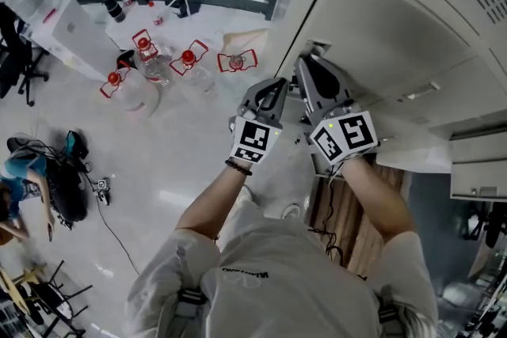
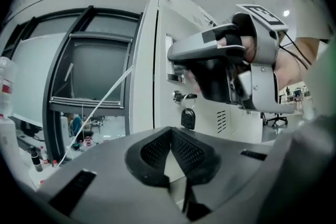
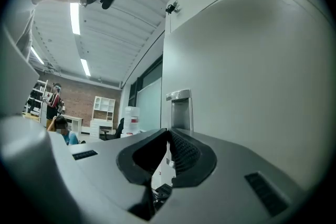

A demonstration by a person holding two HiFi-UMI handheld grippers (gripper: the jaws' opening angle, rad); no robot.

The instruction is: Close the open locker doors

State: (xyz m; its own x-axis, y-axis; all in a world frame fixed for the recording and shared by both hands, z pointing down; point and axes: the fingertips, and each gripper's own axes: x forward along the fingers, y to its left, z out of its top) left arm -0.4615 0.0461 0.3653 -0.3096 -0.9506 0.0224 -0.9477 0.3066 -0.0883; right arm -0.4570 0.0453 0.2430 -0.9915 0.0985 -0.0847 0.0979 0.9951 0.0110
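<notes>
The pale grey locker door (image 1: pixel 396 36) stands partly open, and both grippers are at its free edge. My left gripper (image 1: pixel 279 85) is shut with nothing between its tips and points level at the door's edge. My right gripper (image 1: pixel 306 66) is just beside it, up against the door face, and its tips meet with nothing seen between them. In the left gripper view the door (image 2: pixel 157 34) shows a lock (image 2: pixel 181 96) with a black key fob (image 2: pixel 188 118), and the right gripper (image 2: pixel 173 60) is at the recessed handle. In the right gripper view that handle (image 3: pixel 178 107) lies just past the jaws.
Several water jugs with red handles (image 1: pixel 150 67) stand on the floor at the upper left. A person (image 1: pixel 16 178) sits by cables at the far left. More lockers (image 1: pixel 475 162) continue to the right, with wooden boards (image 1: pixel 348 218) below my arms. Dark window frames (image 2: pixel 89 60) run along the left of the lockers.
</notes>
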